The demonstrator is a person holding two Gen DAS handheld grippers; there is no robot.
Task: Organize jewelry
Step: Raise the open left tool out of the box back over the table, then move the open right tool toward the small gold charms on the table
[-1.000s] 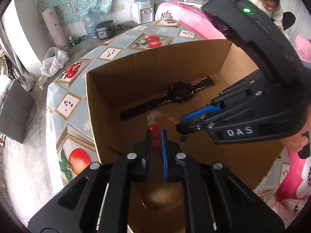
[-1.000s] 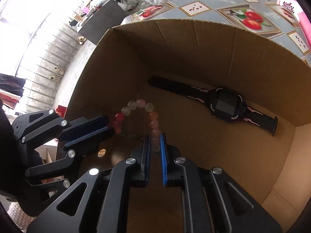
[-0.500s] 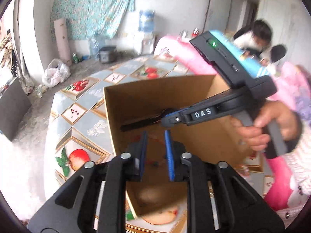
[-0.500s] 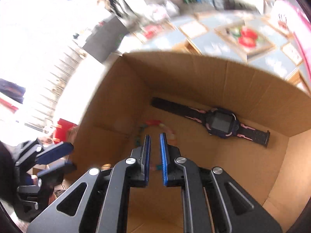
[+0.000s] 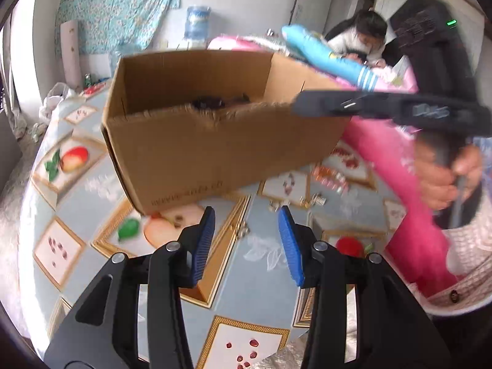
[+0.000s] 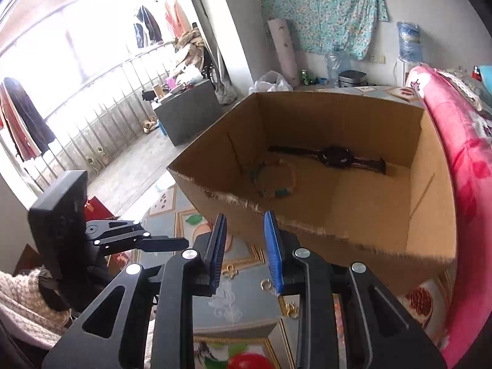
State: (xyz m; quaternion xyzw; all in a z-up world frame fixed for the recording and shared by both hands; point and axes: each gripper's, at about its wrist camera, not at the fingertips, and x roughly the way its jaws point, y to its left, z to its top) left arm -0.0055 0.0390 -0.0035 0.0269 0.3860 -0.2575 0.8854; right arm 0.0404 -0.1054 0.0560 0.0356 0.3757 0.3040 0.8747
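An open cardboard box (image 6: 347, 212) (image 5: 215, 150) stands on the fruit-patterned table (image 5: 77, 215). Inside it lie a black watch (image 6: 335, 156) and a bead bracelet (image 6: 276, 178). My left gripper (image 5: 246, 236) is open and empty, low over the table in front of the box. My right gripper (image 6: 244, 246) is open and empty, outside the box near its torn front edge; it also shows at the right of the left wrist view (image 5: 323, 106). Small gold and orange jewelry pieces (image 5: 310, 201) (image 6: 289, 307) lie on the table beside the box.
A pink blanket (image 6: 467, 160) lies right of the box. The left gripper's body (image 6: 92, 230) shows at the lower left of the right wrist view. A person (image 5: 366, 37) sits beyond the table. A water dispenser (image 5: 196, 27) and bags stand on the floor.
Both grippers let go of the bead bracelet, which now lies in the box. Both pulled up and back out of the box and opened wide.
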